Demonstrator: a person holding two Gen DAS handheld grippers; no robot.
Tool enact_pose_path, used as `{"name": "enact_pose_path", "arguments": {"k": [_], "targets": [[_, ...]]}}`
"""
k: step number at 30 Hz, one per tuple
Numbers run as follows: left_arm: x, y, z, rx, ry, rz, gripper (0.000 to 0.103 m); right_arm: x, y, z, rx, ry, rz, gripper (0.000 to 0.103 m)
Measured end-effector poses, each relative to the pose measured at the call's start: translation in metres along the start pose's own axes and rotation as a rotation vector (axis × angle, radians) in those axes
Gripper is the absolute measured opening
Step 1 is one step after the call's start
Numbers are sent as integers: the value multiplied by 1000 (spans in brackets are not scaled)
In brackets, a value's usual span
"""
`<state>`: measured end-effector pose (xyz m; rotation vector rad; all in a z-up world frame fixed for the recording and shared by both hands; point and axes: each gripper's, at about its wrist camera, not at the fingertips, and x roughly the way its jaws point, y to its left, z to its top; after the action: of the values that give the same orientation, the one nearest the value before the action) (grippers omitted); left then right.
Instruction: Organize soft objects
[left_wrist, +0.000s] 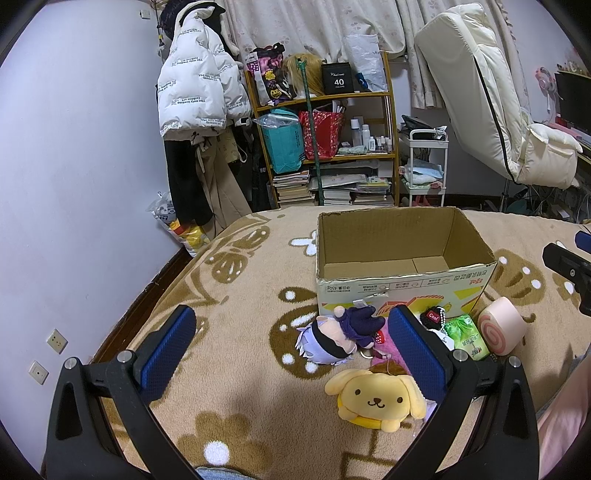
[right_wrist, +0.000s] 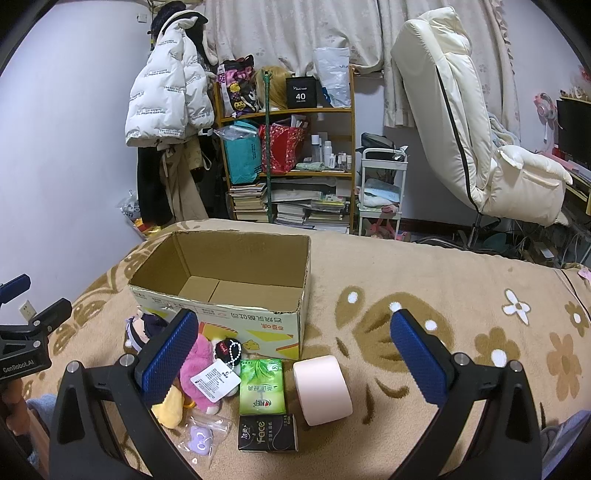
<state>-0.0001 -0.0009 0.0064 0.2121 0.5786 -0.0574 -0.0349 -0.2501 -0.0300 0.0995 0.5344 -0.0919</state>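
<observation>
Both grippers: left gripper (left_wrist: 291, 343) and right gripper (right_wrist: 295, 350) are held wide apart, nothing gripped.
Risk: the yellow floppy-eared dog plush (left_wrist: 375, 400) may be snagged with the adjacent toys and missed into the empty brown cardboard box (left_wrist: 402, 258).

Left hand-held gripper (left_wrist: 291, 343) & right hand-held gripper (right_wrist: 293, 352): both jaws wide apart.

Each gripper, left gripper (left_wrist: 291, 345) and right gripper (right_wrist: 295, 349), has glossy black arms with triangular cut-outs, silver screws at the pivots, and fingers faced with textured blue pads (left_wrist: 170, 341). White "GenRobot.AI" lettering marks the left gripper's black body.
</observation>
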Motion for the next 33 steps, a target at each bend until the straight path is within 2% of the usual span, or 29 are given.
{"name": "enact_pose_path", "arguments": {"k": [10,15,26,33], "targets": [[11,4,-5,-7,39,0,103,4,1,-3,-1,5,0,103],[22,2,-4,-7,68,-4,103,15,2,-9,21,38,35,103],[55,-3,1,-34,144,-26,103,65,-26,-11,187,247,27,103],[76,-9,4,-23,177,-25,103,86,-34,-13,249,324,40,103]]}}
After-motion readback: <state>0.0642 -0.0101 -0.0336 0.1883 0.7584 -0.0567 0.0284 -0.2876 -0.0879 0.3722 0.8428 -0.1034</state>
